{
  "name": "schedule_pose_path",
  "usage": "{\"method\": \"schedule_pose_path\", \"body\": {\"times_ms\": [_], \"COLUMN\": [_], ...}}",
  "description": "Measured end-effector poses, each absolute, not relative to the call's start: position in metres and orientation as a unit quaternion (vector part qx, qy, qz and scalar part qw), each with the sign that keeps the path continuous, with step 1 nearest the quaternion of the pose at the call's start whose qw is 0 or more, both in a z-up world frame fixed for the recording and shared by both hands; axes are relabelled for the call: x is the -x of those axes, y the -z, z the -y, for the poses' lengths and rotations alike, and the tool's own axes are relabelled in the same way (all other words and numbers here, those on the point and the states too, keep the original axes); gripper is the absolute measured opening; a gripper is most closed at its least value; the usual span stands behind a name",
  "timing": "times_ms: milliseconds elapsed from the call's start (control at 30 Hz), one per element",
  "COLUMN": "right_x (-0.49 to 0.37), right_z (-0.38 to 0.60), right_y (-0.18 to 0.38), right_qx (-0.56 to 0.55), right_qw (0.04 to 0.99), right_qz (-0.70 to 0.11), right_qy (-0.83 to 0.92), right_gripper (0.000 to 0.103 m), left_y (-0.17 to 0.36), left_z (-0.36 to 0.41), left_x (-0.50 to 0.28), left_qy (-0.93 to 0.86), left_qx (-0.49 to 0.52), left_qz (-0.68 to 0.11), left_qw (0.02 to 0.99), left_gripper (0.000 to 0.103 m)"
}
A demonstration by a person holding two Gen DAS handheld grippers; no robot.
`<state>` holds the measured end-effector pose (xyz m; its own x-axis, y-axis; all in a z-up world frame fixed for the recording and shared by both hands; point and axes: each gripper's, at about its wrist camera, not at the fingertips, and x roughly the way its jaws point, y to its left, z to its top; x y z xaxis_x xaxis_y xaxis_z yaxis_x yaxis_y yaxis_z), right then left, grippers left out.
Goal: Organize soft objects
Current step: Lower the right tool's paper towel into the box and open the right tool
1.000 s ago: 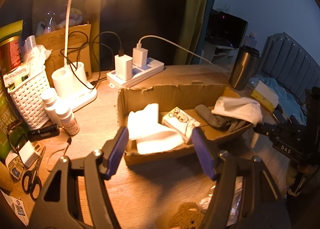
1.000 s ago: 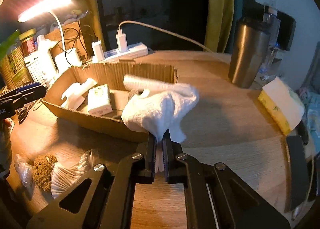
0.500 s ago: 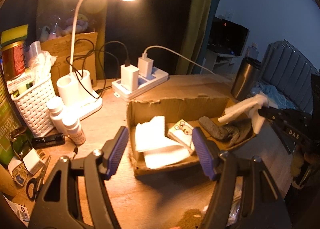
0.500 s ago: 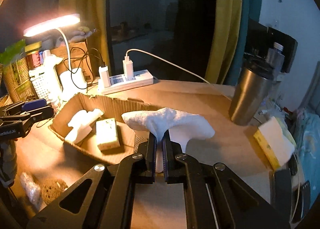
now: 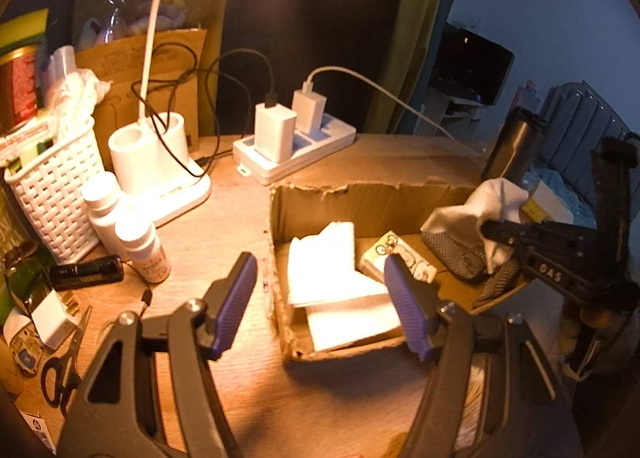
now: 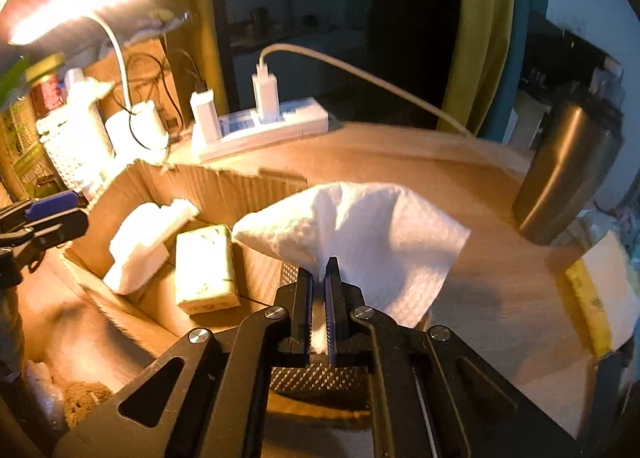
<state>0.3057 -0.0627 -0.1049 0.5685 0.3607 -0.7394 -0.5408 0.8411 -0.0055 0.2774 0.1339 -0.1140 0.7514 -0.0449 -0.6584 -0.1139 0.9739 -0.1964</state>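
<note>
My right gripper (image 6: 319, 270) is shut on a white cloth (image 6: 360, 225) and holds it above the right end of an open cardboard box (image 6: 224, 185). In the left wrist view the cloth (image 5: 480, 205) hangs over the box (image 5: 360, 197), above a grey knitted item (image 5: 456, 254). The box also holds folded white cloths (image 5: 328, 274) and a small printed tissue pack (image 5: 396, 258). My left gripper (image 5: 324, 302) is open and empty, in front of the box's left end.
A desk lamp base (image 5: 160, 161), white basket (image 5: 48, 193), two white bottles (image 5: 140, 246), power strip (image 5: 296, 149) and scissors (image 5: 60, 370) stand left of the box. A steel tumbler (image 6: 568, 173) and a yellow sponge (image 6: 600, 298) are to the right.
My right gripper has lifted the white cloth and carried it left, over the box's right end. My left gripper has drawn closer to the box and stays open.
</note>
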Motion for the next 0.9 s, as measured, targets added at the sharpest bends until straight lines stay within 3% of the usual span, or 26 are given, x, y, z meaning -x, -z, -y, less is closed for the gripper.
{"method": "schedule_pose_path", "body": {"times_ms": [300, 467, 533, 900], "right_x": [-0.310, -0.306, -0.301, -0.271], "right_z": [0.057, 0.057, 0.057, 0.070], "right_y": [0.117, 0.114, 0.110, 0.086], "right_qx": [0.130, 0.122, 0.121, 0.116], "right_qw": [0.869, 0.865, 0.867, 0.879], "right_qz": [-0.403, -0.405, -0.401, -0.375], "right_qy": [-0.258, -0.269, -0.271, -0.270], "right_gripper": [0.008, 0.023, 0.038, 0.045], "left_y": [0.131, 0.131, 0.130, 0.116], "left_z": [-0.133, -0.130, -0.129, -0.117], "left_x": [-0.288, -0.287, -0.285, -0.265], "left_qy": [-0.022, -0.022, -0.022, -0.018], "left_qx": [0.114, 0.110, 0.107, 0.100], "left_qz": [-0.373, -0.370, -0.367, -0.345], "left_qw": [0.920, 0.922, 0.924, 0.933], "left_gripper": [0.067, 0.067, 0.067, 0.068]}}
